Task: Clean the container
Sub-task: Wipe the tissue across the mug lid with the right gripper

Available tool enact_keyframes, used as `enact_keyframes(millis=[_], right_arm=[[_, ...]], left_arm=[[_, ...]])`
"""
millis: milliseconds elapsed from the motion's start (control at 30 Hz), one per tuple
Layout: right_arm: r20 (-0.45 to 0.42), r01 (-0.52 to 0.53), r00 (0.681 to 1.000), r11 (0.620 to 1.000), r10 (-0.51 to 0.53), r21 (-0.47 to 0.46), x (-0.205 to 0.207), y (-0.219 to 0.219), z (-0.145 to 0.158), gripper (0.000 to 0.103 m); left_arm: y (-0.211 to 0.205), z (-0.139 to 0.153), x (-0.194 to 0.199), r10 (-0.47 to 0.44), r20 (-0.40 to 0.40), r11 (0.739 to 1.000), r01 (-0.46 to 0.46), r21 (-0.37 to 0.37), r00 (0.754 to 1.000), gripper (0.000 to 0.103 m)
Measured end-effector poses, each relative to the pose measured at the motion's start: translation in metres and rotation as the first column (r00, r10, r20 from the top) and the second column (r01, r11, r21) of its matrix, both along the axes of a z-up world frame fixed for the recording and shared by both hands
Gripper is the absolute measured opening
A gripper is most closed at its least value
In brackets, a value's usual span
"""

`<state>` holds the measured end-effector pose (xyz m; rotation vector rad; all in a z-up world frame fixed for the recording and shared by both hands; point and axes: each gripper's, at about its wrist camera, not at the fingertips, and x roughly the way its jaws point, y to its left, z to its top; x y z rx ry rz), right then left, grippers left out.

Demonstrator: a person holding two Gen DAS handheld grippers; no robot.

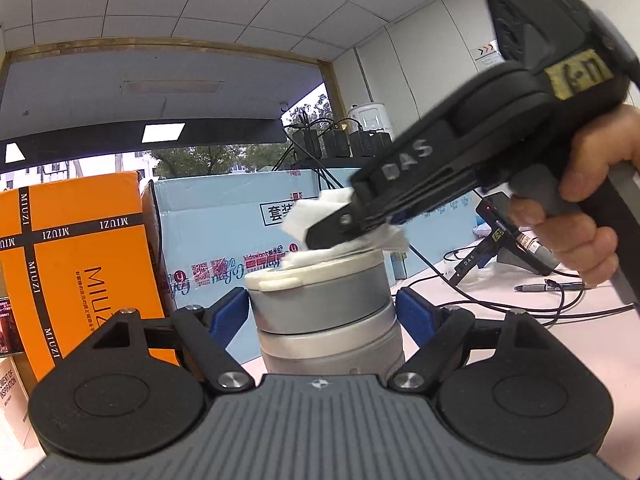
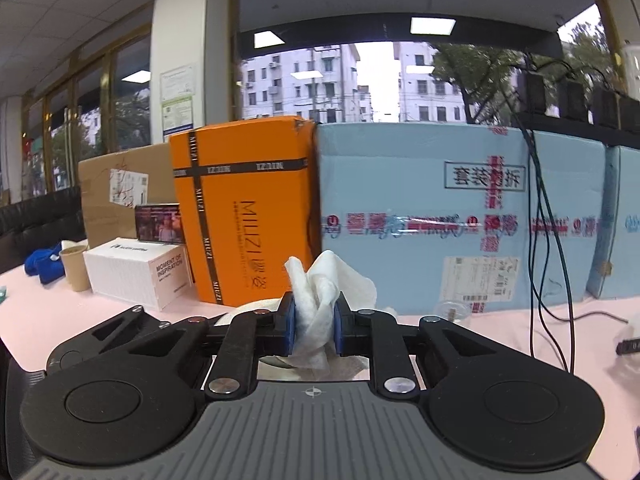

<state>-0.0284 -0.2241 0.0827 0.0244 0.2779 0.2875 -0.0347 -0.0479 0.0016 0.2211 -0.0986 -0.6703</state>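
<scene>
Container (image 1: 320, 312) dead centre here, a round grey canister with a white lid (image 1: 320, 270), standing upright on the pink table (image 1: 560, 344) with its long axis vertical and the lid facing up. The left gripper (image 1: 322, 312) has it clamped around the body, one blue pad pressed to each side, so the canister is pinned between the fingers and going nowhere. Over the top comes the right gripper (image 2: 315, 322), held in a person's hand (image 1: 592, 208), nosing in from the right and angled slightly downward, its fingers squeezed tight on a crumpled white paper towel (image 2: 320, 304). In the left wrist view that wad sits right on the lid, and the fingertips look to be just above the lid's far right part. So the geometry is simple: the lid surface lies directly beneath the towel, and the right hand is the only one free to work it. The wipe looks to be under way on the lid, with the canister's sides not yet covered, I'd judge. Next move probably calls for sweeping the towel across the lid towards the small white tab (image 1: 280, 282) at its near left edge. Behind, an orange box (image 2: 244, 208) and a pale blue carton (image 2: 420, 216) line the table's far edge, well apart from the action.
</scene>
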Motion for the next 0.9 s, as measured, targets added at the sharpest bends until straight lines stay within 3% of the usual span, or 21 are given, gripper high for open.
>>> enact_keyframes(millis=[267, 400, 633, 900], right_arm=[[0.009, -0.048, 0.999, 0.999, 0.048, -0.003, -0.027, 0.001, -0.001, 0.017], [0.016, -0.064, 0.998, 0.998, 0.064, -0.008, -0.021, 0.012, -0.001, 0.017], [0.011, -0.027, 1.0, 1.0, 0.027, 0.013, 0.003, 0.013, -0.001, 0.017], [0.007, 0.023, 1.0, 1.0, -0.023, 0.015, -0.009, -0.006, -0.002, 0.017]], left_arm=[[-0.001, -0.001, 0.0, 0.004, 0.005, 1.0, -0.004, -0.002, 1.0, 0.079], [-0.001, -0.001, 0.001, 0.004, 0.003, 1.0, -0.004, -0.002, 1.0, 0.079], [-0.001, -0.002, 0.002, 0.002, -0.006, 1.0, -0.002, 0.006, 1.0, 0.078], [0.0, -0.001, 0.001, -0.002, -0.009, 1.0, 0.002, -0.005, 1.0, 0.079]])
